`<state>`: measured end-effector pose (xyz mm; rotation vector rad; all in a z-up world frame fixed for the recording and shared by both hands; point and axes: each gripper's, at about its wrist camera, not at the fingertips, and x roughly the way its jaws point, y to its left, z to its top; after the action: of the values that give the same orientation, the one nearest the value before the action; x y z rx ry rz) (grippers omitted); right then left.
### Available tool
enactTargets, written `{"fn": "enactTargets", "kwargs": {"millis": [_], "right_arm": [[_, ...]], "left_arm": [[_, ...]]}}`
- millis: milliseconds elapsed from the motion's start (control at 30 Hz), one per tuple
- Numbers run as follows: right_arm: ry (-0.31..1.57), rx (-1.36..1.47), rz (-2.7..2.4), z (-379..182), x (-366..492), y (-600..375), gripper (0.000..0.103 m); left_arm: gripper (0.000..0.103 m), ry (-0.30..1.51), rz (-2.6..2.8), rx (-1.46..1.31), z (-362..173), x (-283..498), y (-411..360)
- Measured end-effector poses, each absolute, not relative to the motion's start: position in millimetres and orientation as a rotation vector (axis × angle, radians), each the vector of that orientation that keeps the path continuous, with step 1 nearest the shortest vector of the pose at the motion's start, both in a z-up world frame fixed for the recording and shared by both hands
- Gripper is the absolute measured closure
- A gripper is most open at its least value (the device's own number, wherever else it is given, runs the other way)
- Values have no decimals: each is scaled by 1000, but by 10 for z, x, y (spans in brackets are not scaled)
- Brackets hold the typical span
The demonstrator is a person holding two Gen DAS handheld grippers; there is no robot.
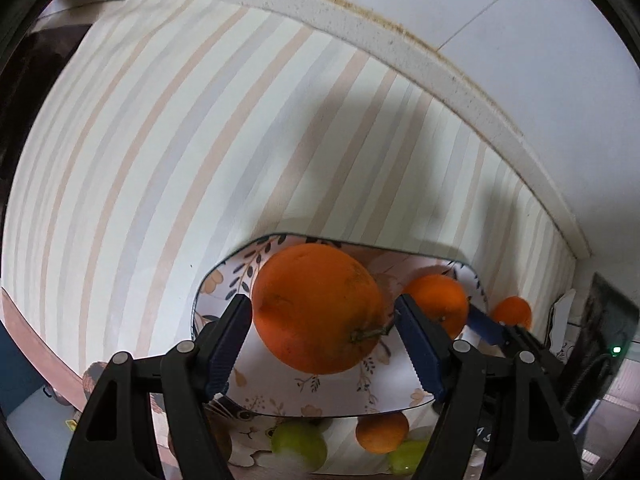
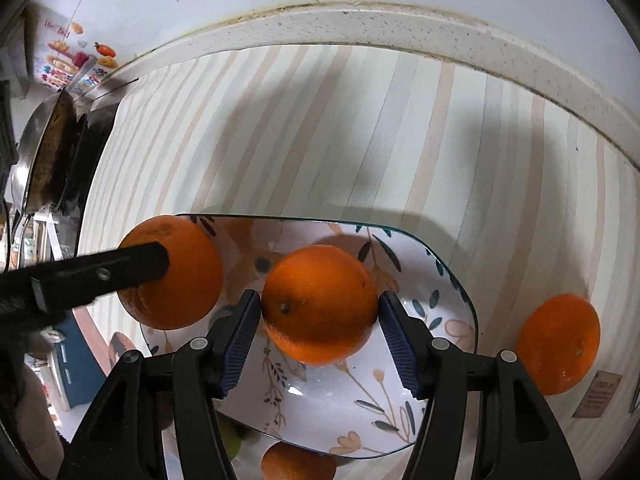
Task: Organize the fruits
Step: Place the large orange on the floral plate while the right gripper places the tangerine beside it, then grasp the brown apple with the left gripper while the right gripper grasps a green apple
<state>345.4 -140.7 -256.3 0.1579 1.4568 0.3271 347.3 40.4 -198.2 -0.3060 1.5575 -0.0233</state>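
My left gripper (image 1: 322,330) is shut on a large orange (image 1: 320,308) with a stem, held over the floral plate (image 1: 320,396). My right gripper (image 2: 320,332) is shut on a second orange (image 2: 320,304), held over the same plate (image 2: 452,320). In the right wrist view the left gripper's black finger (image 2: 100,274) crosses the first orange (image 2: 180,280) at the left. A third orange (image 2: 560,344) lies on the striped cloth to the right of the plate; it also shows in the left wrist view (image 1: 514,312).
In front of the plate lie another orange (image 1: 382,432) and two green fruits (image 1: 298,444) (image 1: 408,456). A white counter rim (image 2: 360,24) runs along the back by the wall. A metal pan (image 2: 44,152) stands at the far left.
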Motion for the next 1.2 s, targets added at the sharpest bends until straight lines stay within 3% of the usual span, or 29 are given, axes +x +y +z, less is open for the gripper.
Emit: {"fn": "enactTargets", "kwargs": {"millis": [67, 167, 233, 667, 1200], "right_arm": [[1457, 171, 326, -2535, 3463, -1423, 17], [1453, 175, 326, -2476, 3445, -1446, 13], [1454, 170, 319, -2439, 3412, -1460, 10], [1359, 54, 223, -1858, 2808, -1640, 10], [1191, 69, 125, -975, 1844, -1540, 10]], "left_arm": [[31, 1539, -13, -285, -1931, 3508, 392], [29, 1527, -1, -267, -1891, 3516, 396], [21, 1530, 13, -263, -1881, 3486, 420], [21, 1371, 153, -162, -1512, 2784, 502], [21, 1168, 22, -15, -681, 1879, 405]]}}
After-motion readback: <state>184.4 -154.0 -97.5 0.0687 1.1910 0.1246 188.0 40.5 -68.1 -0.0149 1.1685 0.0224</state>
